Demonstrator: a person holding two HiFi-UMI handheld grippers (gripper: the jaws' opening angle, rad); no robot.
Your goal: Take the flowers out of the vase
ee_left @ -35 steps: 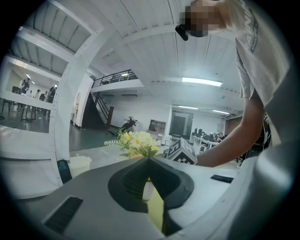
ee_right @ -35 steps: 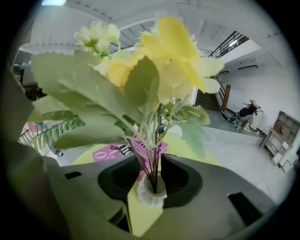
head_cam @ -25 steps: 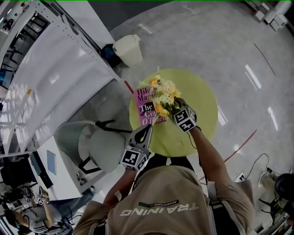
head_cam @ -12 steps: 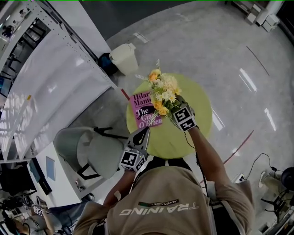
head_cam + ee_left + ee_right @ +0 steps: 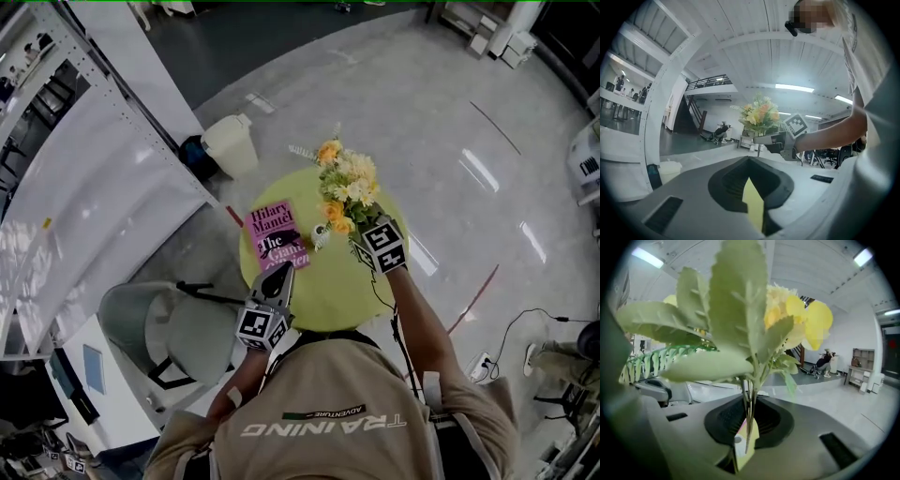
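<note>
My right gripper [image 5: 357,232] is shut on the stems [image 5: 749,427] of a yellow and cream bouquet [image 5: 348,181] and holds it above the round yellow-green table [image 5: 319,298]. The stems run down into the narrow gap between its jaws [image 5: 745,446], with leaves and blooms [image 5: 750,324] filling that gripper view. A small white vase [image 5: 322,238] stands on the table, left of the bouquet and apart from it. My left gripper [image 5: 281,275] hovers shut over the table's near edge with nothing in it. From the left gripper [image 5: 752,206] view, the bouquet [image 5: 759,115] and the right gripper [image 5: 763,139] lie ahead.
A pink book [image 5: 275,234] lies on the table's left side, next to the vase. A grey chair [image 5: 173,328] stands at the near left, a white bin [image 5: 230,142] on the floor beyond, and white shelving [image 5: 84,187] along the left. A cable [image 5: 511,328] runs across the floor at right.
The right gripper has risen and moved right with the bouquet, whose stems have come out of the vase; the vase now shows on the table. The left gripper has barely moved.
</note>
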